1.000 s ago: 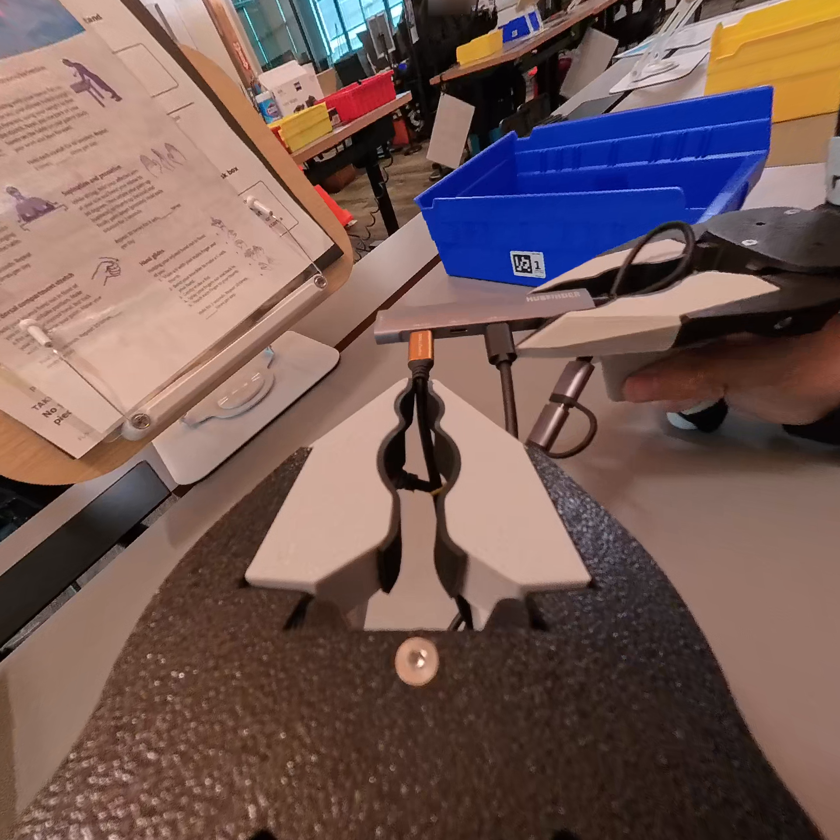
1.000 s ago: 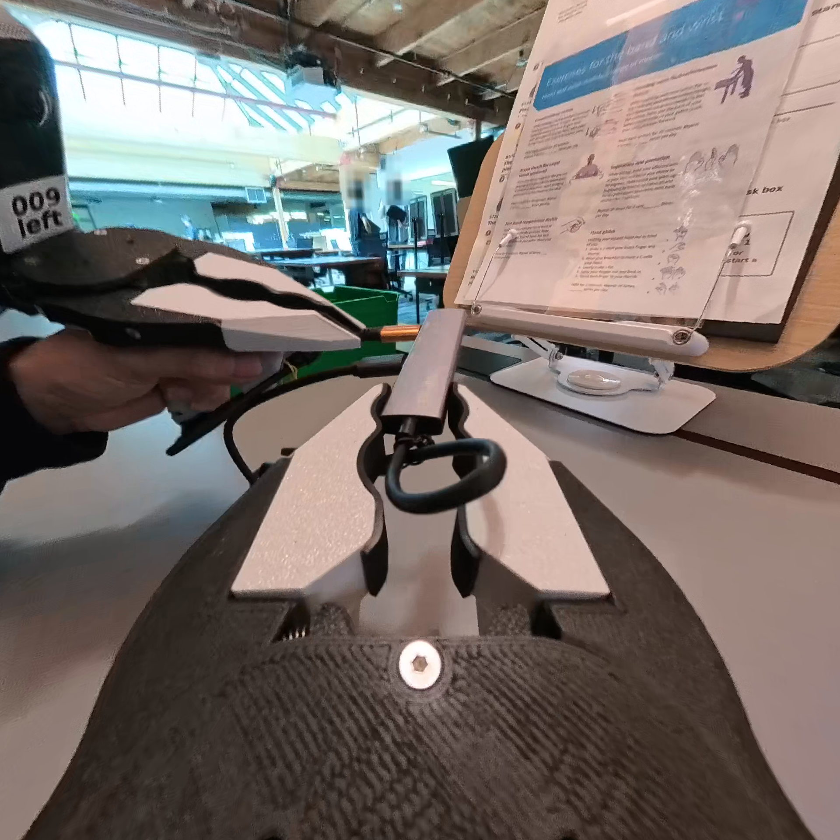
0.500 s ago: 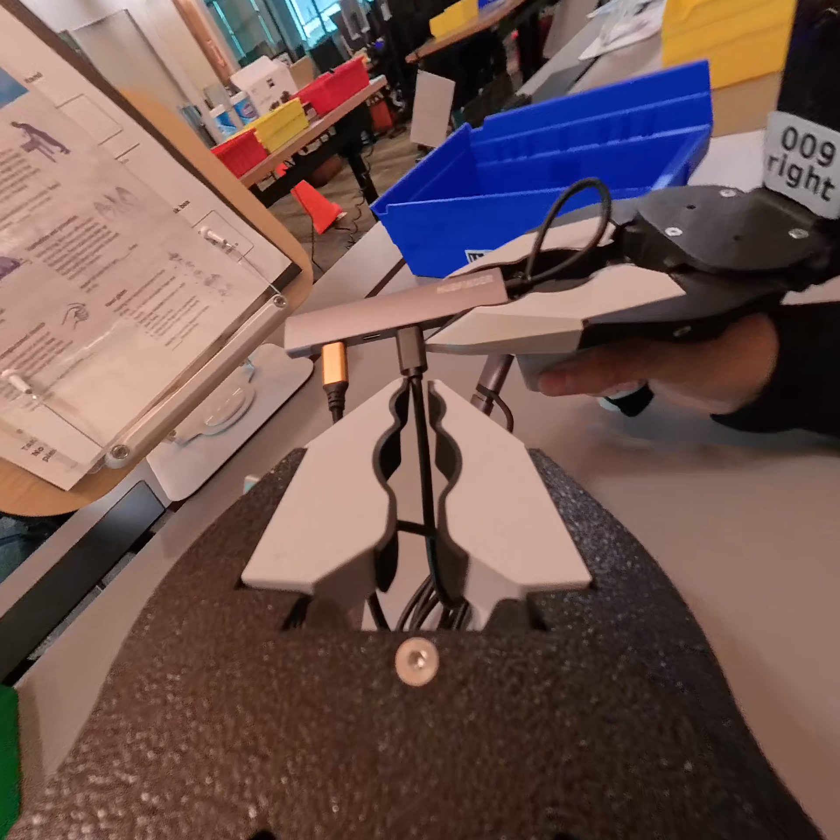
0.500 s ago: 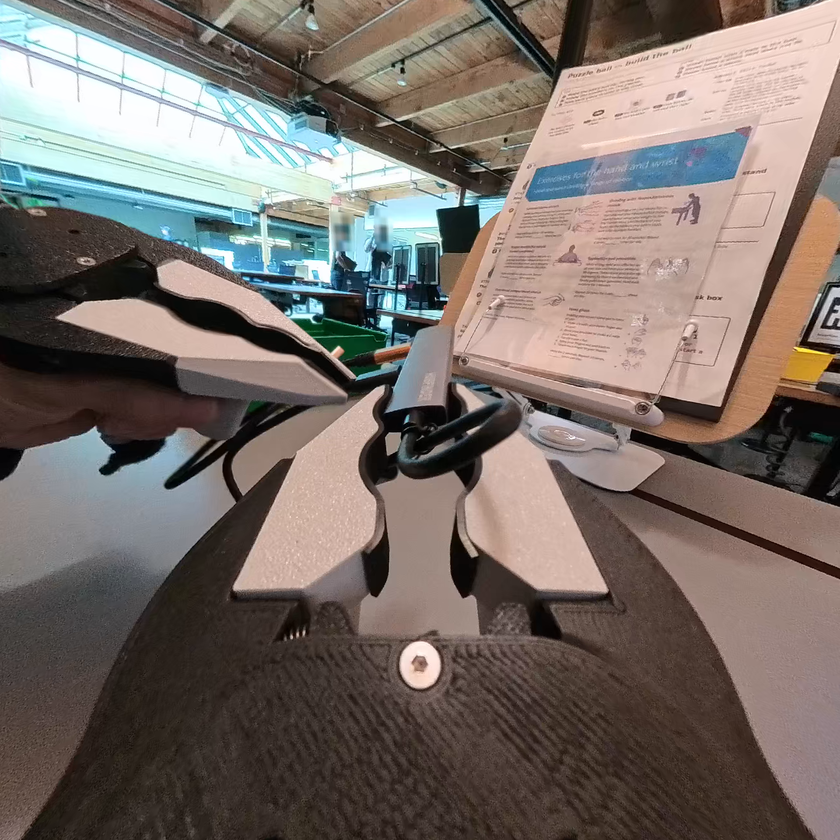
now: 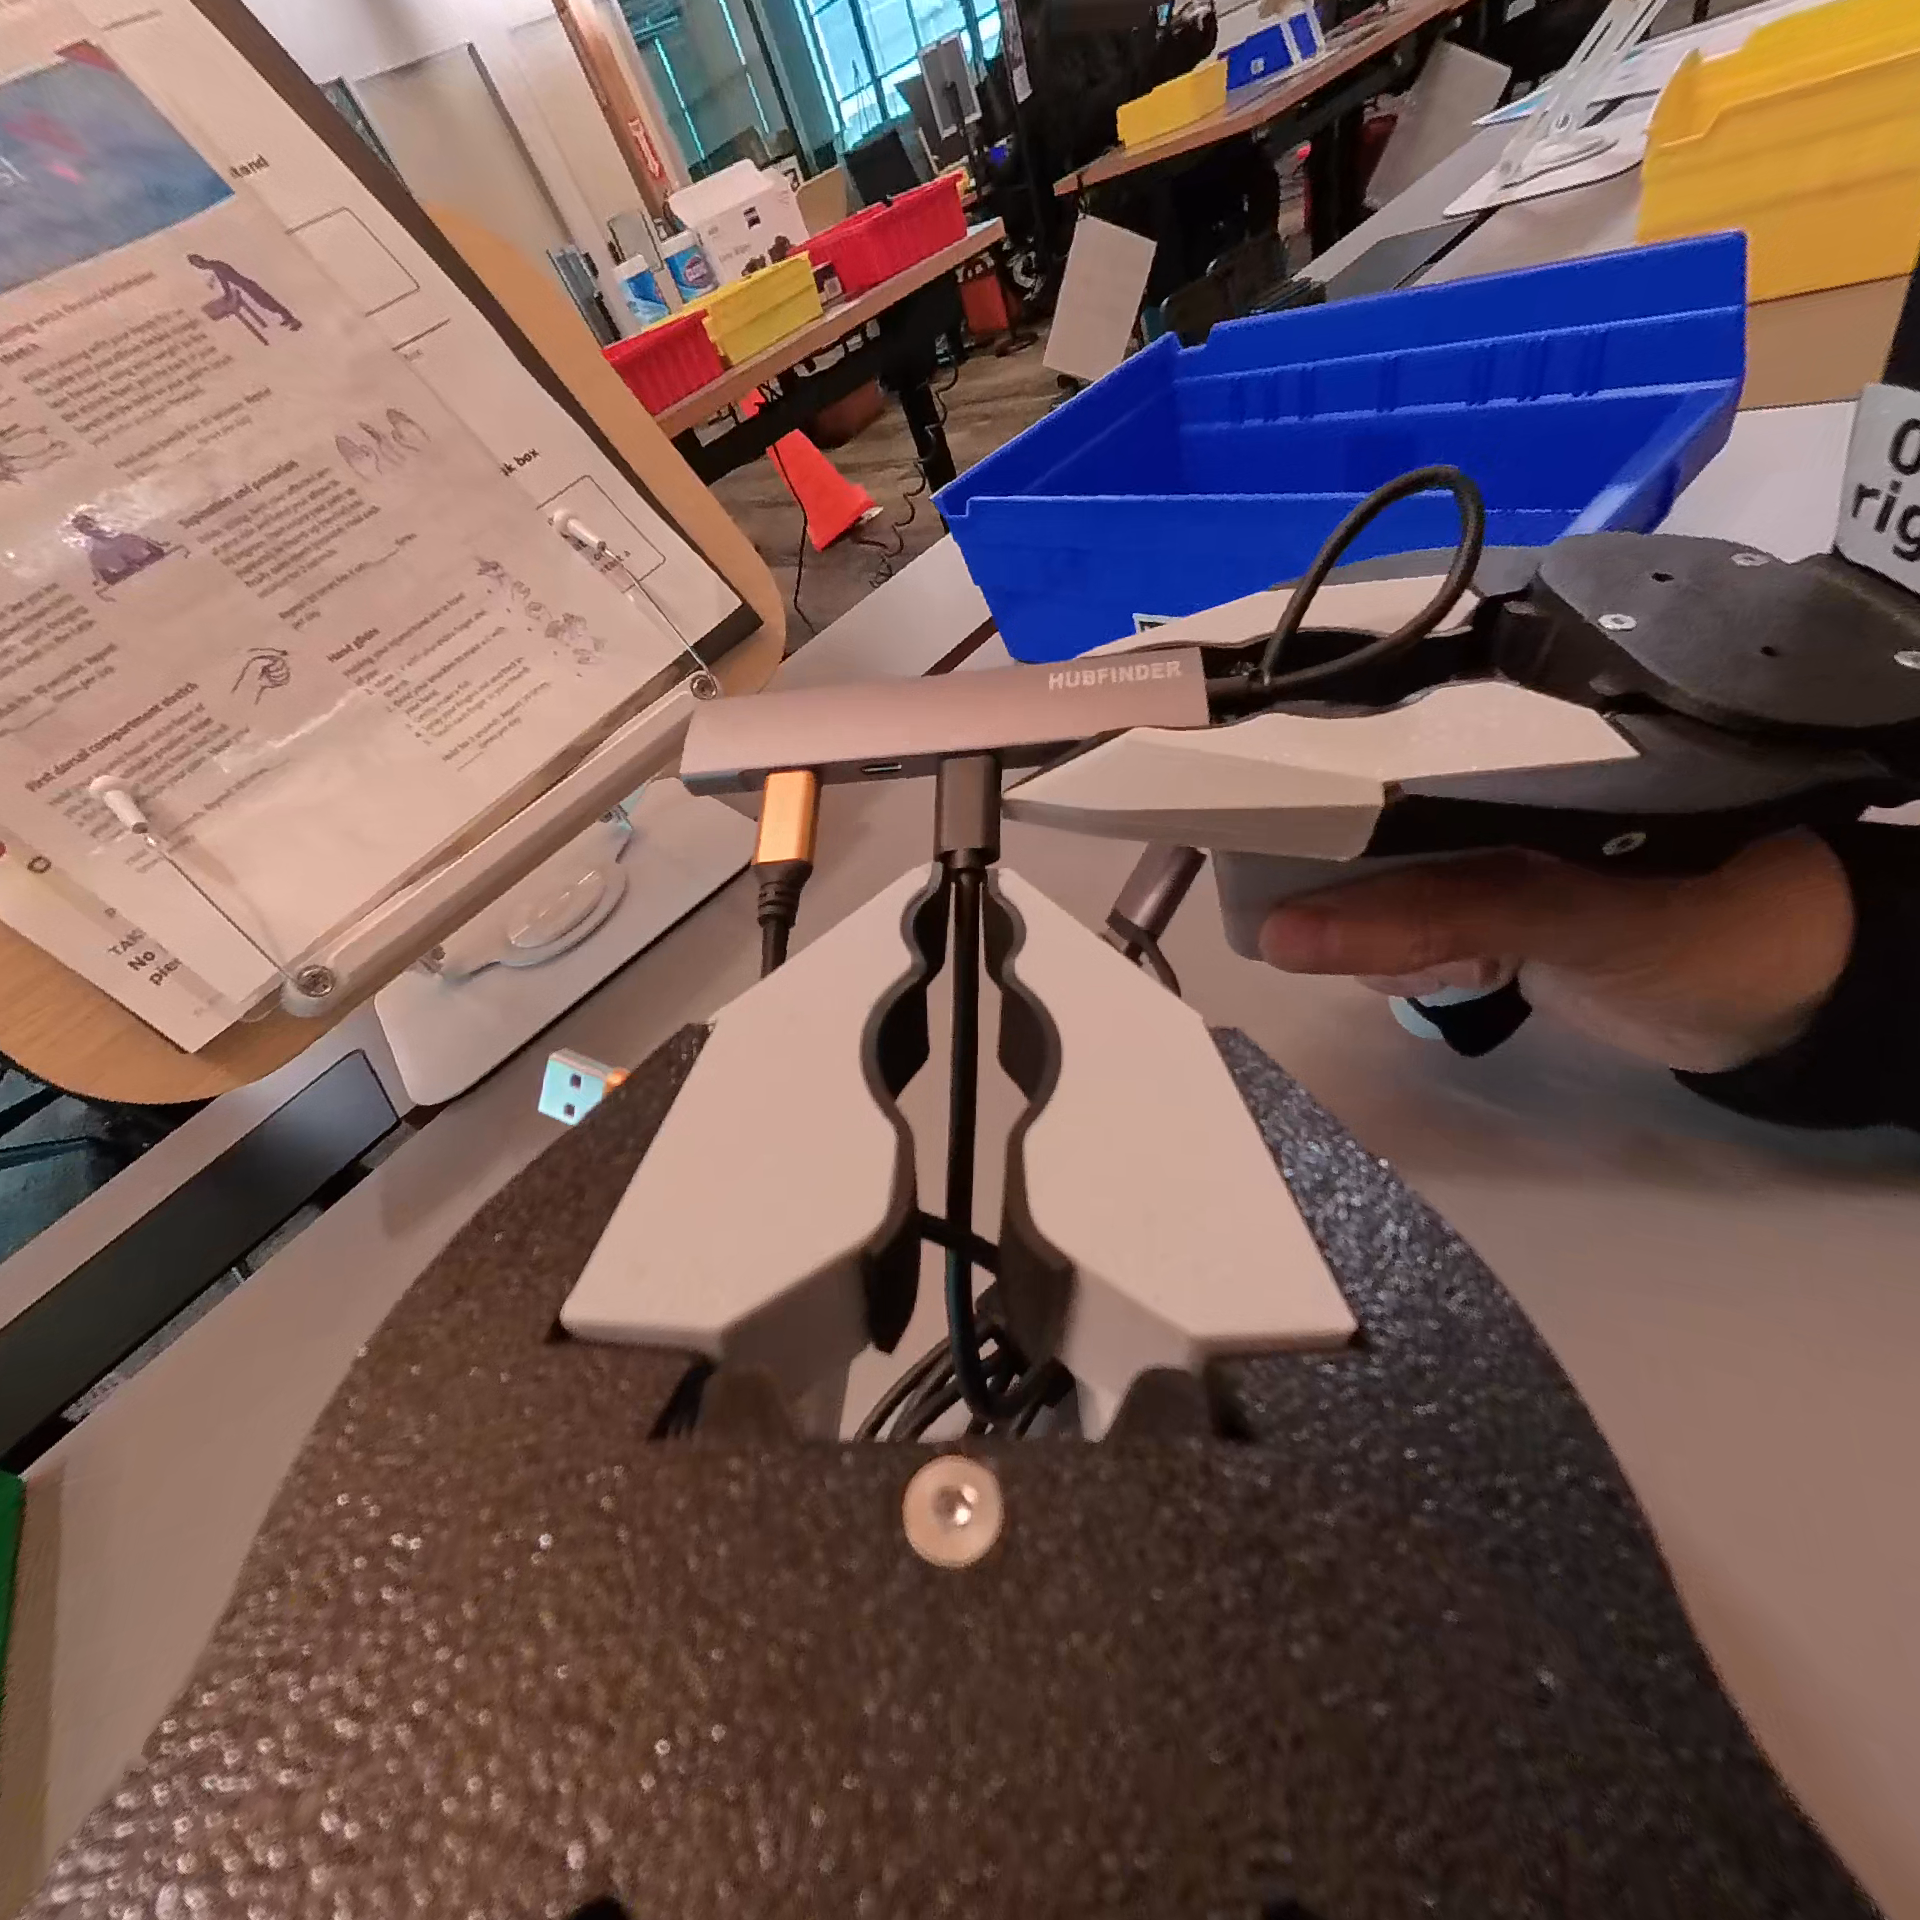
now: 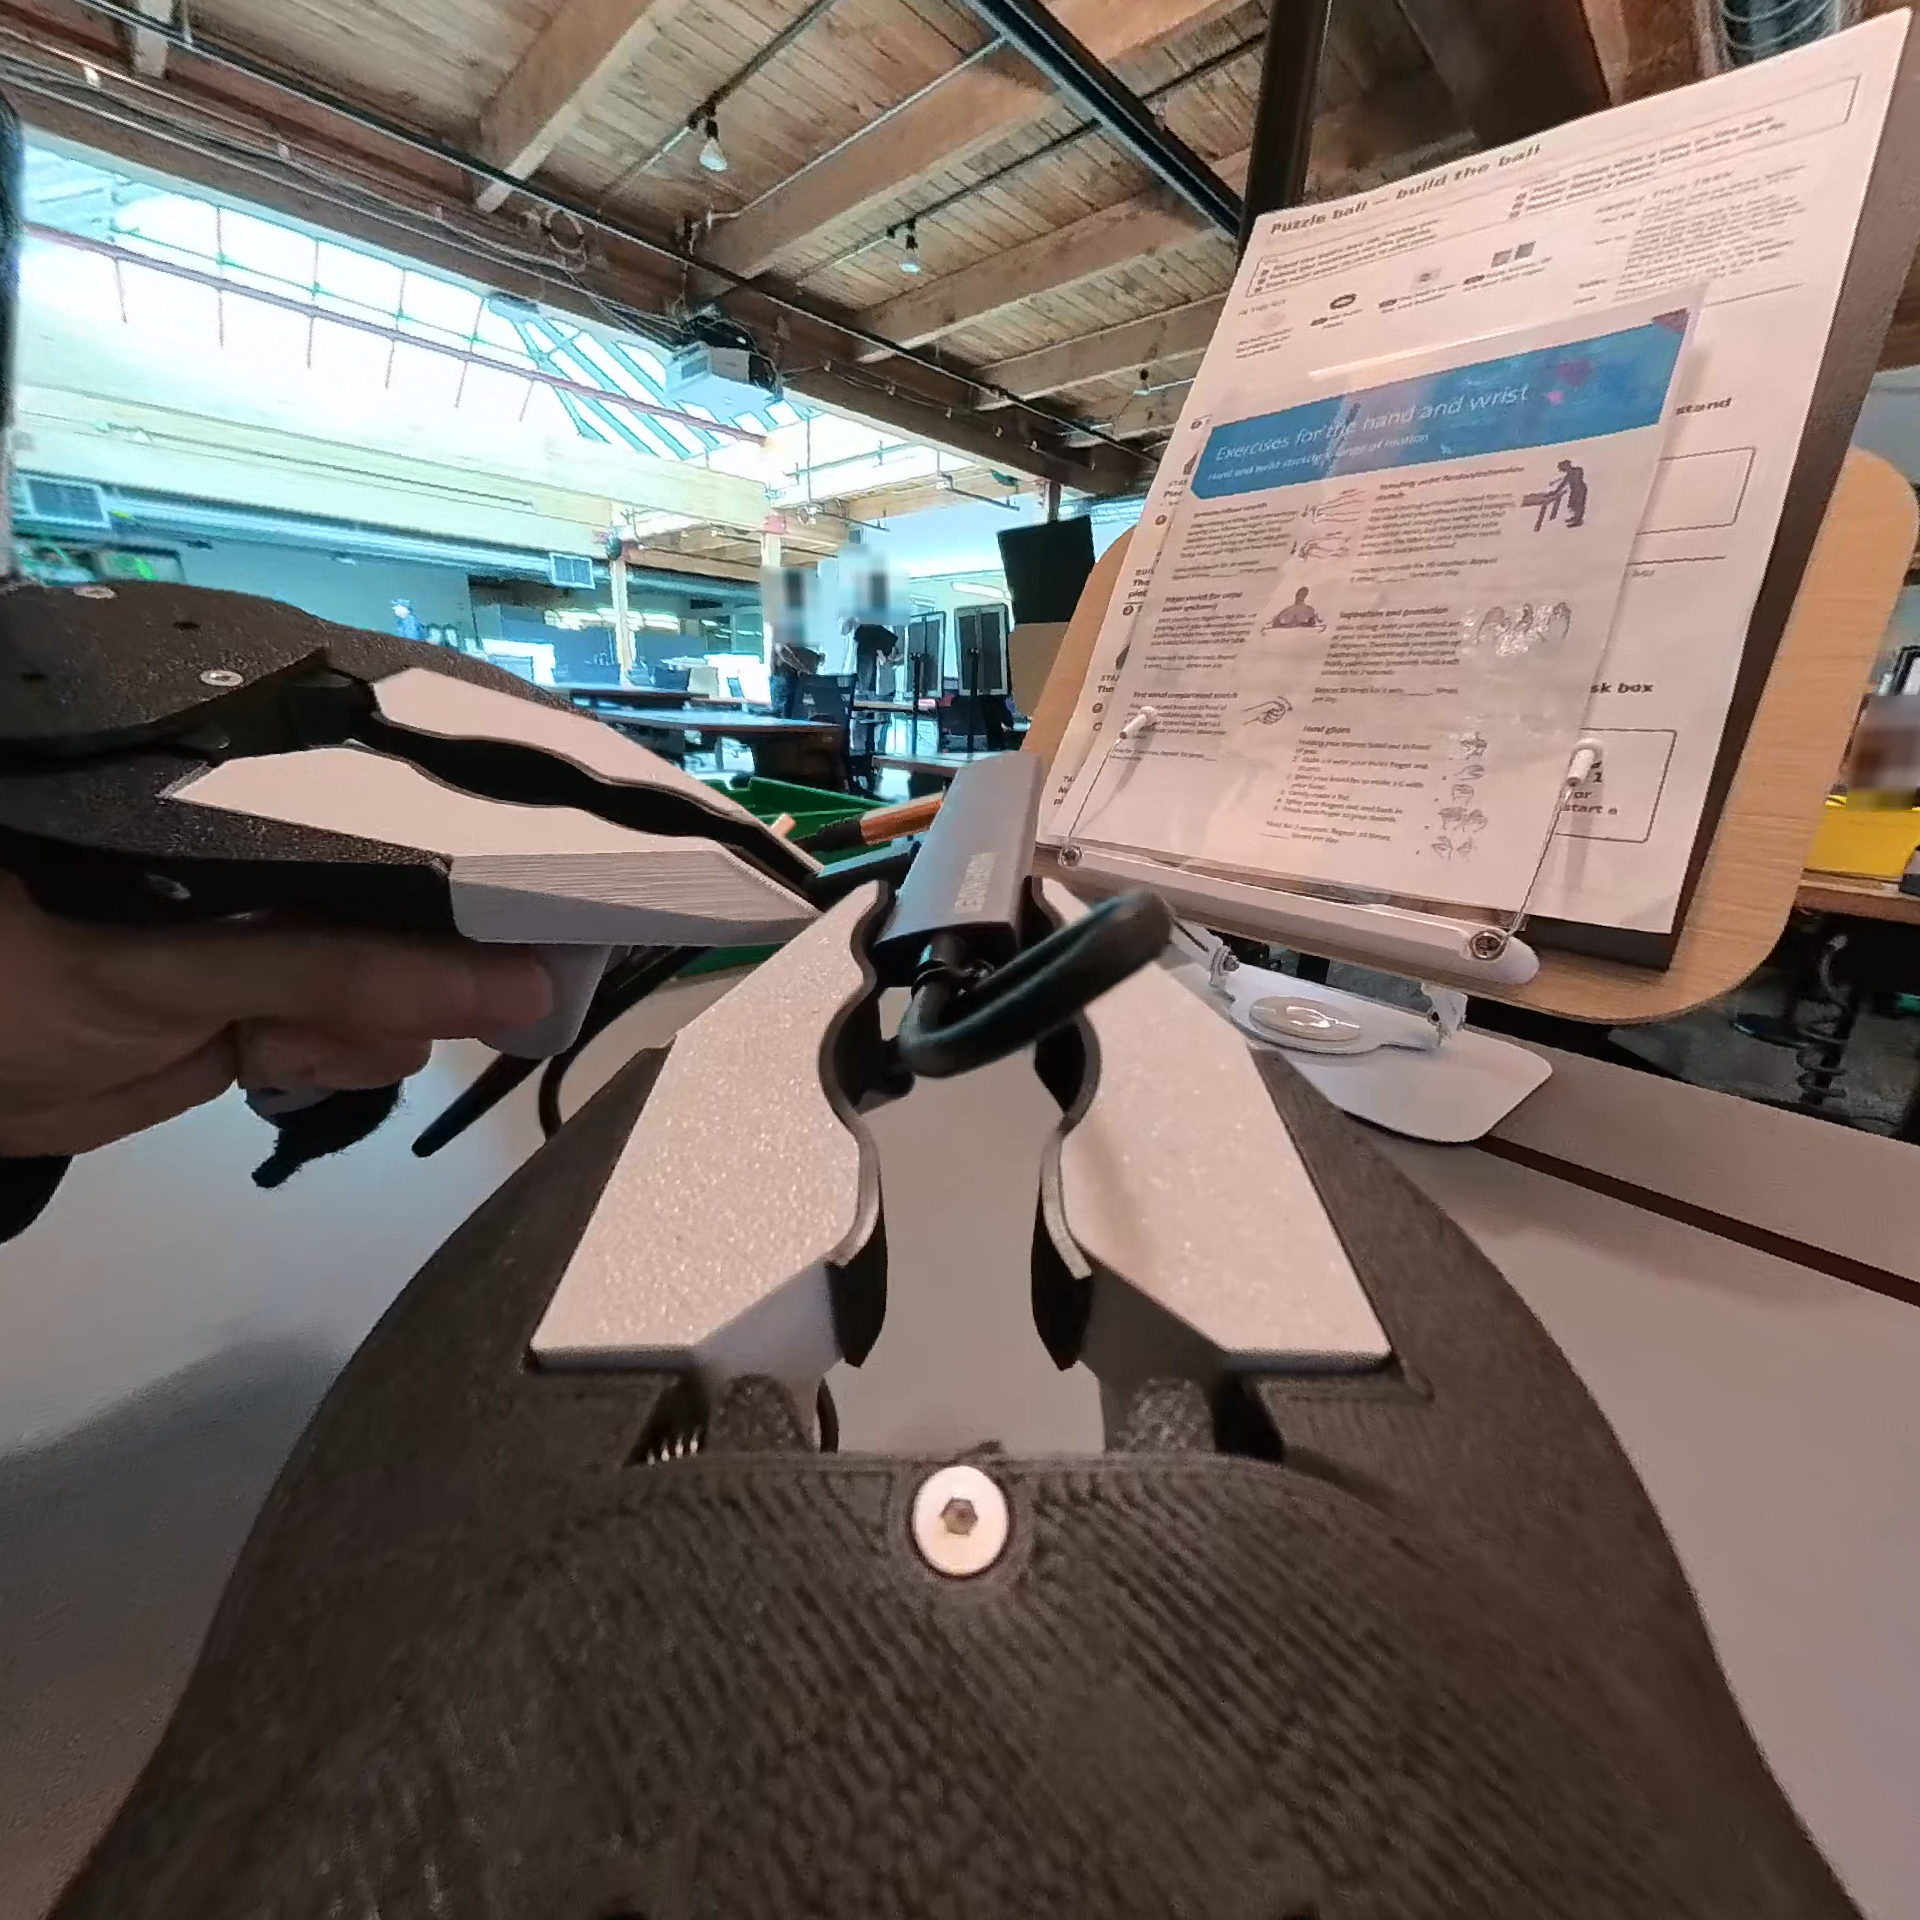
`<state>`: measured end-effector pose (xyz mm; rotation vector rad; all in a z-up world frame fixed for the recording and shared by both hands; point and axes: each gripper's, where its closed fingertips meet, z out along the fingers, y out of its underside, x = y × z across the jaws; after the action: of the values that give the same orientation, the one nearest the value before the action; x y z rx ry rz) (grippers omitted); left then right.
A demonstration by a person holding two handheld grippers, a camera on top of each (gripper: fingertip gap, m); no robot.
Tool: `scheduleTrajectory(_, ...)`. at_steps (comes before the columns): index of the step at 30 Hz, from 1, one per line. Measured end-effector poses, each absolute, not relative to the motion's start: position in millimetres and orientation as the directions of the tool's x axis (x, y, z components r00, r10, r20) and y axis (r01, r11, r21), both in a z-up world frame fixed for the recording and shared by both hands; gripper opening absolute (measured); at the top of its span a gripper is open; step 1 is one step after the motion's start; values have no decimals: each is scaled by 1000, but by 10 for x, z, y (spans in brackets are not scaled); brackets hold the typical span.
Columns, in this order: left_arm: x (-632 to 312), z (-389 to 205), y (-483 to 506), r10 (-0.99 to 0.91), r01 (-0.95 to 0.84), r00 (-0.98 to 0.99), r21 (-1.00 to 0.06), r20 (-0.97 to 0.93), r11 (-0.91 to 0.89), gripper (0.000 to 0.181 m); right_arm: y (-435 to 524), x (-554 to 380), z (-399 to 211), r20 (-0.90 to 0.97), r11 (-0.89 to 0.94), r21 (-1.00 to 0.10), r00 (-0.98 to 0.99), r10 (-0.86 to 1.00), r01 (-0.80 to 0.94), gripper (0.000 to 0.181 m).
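The right gripper clamps one end of a grey USB hub held level above the worktop, long axis crosswise to the left gripper, whose fingers pinch a black cable plugged into the hub's side, beside an orange-collared plug.

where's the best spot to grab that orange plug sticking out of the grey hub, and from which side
Probably by the orange plug's metal shell, from the side facing the left claw, pads on its two flat faces. The shell is rigid and stands clear below the grey hub, which the right claw holds level. The left claw is shut on the dark cable beside it.
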<state>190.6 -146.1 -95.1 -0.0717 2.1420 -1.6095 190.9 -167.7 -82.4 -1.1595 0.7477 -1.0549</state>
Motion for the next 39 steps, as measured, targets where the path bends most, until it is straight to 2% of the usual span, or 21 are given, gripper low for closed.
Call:
scheduleTrajectory(2, 1897, -970, -1462, -309, 209, -898, -921, -314, 329, 3, -1673, 1879, -781, 54, 63, -951, 364, -930, 302, 24)
scheduleTrajectory(5, 1901, -1000, -1442, -308, 147, -914, -923, -264, 356, 3, -1743, 1828, -684, 90, 36, -922, 302, -949, 387, 35)
scheduleTrajectory(9, 1913, -1003, -1395, -307, 116, -917, -907, -255, 405, 3, -1688, 1848, -724, 126, -4, -930, 308, -943, 368, 33)
scheduleTrajectory(12, 1905, -998, -1378, -299, 95, -924, -898, -240, 429, 3, -1624, 1856, -760, 159, -39, -936, 321, -934, 350, 23)
scheduleTrajectory(18, 1893, -1010, -1358, -271, 79, -932, -865, -241, 495, 3, -1620, 1853, -770, 241, -137, -925, 271, -932, 354, 23)
scheduleTrajectory(21, 1862, -1028, -1360, -244, 65, -943, -847, -225, 528, 3, -1645, 1858, -772, 299, -210, -909, 213, -930, 359, 28)
scheduleTrajectory(26, 1879, -1023, -1348, -238, 57, -946, -833, -221, 550, 3, -1609, 1879, -813, 322, -238, -915, 232, -918, 327, 23)
scheduleTrajectory(31, 1887, -1005, -1357, -235, 67, -943, -825, -236, 561, 3, -1629, 1900, -822, 255, -178, -939, 248, -934, 293, 23)
scheduleTrajectory(37, 1872, -875, -1450, -248, 148, -924, -869, -292, 471, 5, -1722, 1866, -709, 75, 7, -957, 272, -959, 289, 23)
scheduleTrajectory(39, 1867, -878, -1459, -263, 149, -920, -882, -289, 447, 8, -1737, 1864, -714, 70, 9, -958, 265, -962, 285, 23)
